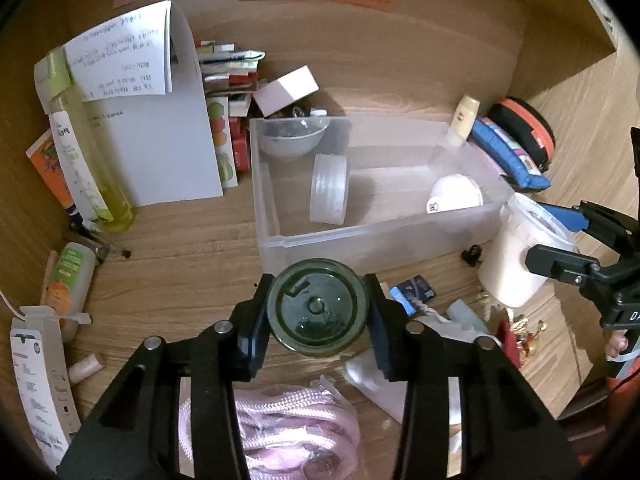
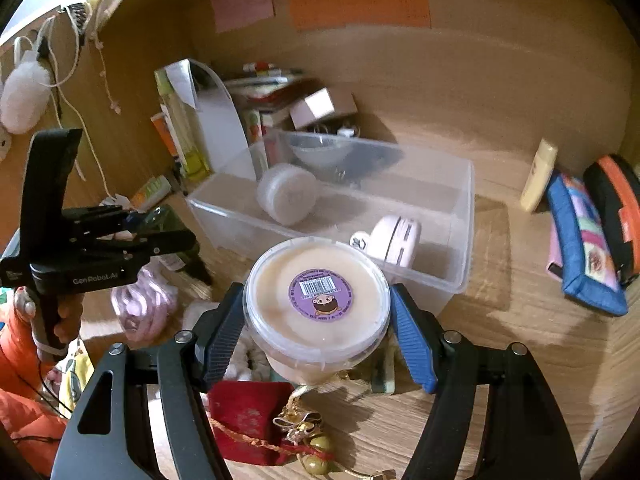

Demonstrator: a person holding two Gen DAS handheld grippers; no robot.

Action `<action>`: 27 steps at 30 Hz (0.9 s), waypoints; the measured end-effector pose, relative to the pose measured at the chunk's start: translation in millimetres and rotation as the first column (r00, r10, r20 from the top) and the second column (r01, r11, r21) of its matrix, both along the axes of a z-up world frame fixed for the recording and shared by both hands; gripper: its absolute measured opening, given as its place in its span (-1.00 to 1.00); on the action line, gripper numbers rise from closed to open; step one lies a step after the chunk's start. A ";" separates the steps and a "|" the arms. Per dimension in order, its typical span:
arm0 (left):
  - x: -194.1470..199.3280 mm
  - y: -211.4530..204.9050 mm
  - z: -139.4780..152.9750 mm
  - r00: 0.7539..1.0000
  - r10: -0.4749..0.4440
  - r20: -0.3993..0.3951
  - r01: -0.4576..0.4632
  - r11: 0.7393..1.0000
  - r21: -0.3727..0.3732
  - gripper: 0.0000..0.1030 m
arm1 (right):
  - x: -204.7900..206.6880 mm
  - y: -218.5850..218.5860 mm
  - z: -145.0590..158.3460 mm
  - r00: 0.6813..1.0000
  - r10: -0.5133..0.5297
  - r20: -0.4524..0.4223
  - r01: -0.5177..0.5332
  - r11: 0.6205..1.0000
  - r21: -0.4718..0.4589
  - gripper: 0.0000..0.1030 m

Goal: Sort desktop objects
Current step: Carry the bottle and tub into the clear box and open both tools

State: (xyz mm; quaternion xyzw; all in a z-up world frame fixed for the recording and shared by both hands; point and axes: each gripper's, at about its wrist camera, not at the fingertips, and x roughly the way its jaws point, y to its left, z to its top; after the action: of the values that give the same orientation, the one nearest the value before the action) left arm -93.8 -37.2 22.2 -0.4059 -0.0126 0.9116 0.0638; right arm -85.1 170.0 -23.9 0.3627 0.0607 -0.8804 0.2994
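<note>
A dark green glass jar (image 1: pixel 316 312) hangs above the wooden desk in front of the clear plastic bin (image 1: pixel 360 240), with my left gripper (image 1: pixel 319 292) shut on its sides. In the right wrist view the same jar (image 2: pixel 172 220) shows at the left. My right gripper (image 2: pixel 318 320) is shut on a white tub (image 2: pixel 280 280) with a purple sticker on its lid, held up near the bin's front right corner (image 2: pixel 460 280). In the left wrist view the tub (image 1: pixel 508 264) is at the right. Inside the bin lie a clear round container (image 1: pixel 328 188), a white round container (image 1: pixel 456 194) and a translucent bowl (image 1: pixel 290 140).
Wooden walls close the back and sides. A yellow bottle (image 1: pixel 92 152), papers and small boxes stand left of the bin. A blue pencil case (image 1: pixel 508 156) and an orange-black pouch (image 1: pixel 528 132) lie to its right. A pink rope bundle (image 1: pixel 280 412) and a red pouch (image 2: pixel 248 420) lie near the front.
</note>
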 end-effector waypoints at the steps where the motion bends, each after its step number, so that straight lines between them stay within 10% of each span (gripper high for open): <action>1: 2.7 -1.3 2.6 1.000 0.000 -0.010 0.000 1.000 0.001 -0.18 | 1.5 0.0 2.9 1.000 0.000 -0.007 0.000 1.000 -0.001 0.32; 27: -27.7 -28.4 68.1 0.980 0.043 -0.196 -0.037 0.999 0.032 -0.18 | -25.6 -0.6 61.6 0.988 -0.043 -0.145 0.033 0.997 -0.075 0.32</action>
State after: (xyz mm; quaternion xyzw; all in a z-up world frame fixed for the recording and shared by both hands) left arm -121.5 -65.6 90.3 -0.3125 -0.0274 0.9481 0.0522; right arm -110.7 169.4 37.7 0.2872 0.0438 -0.9118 0.2901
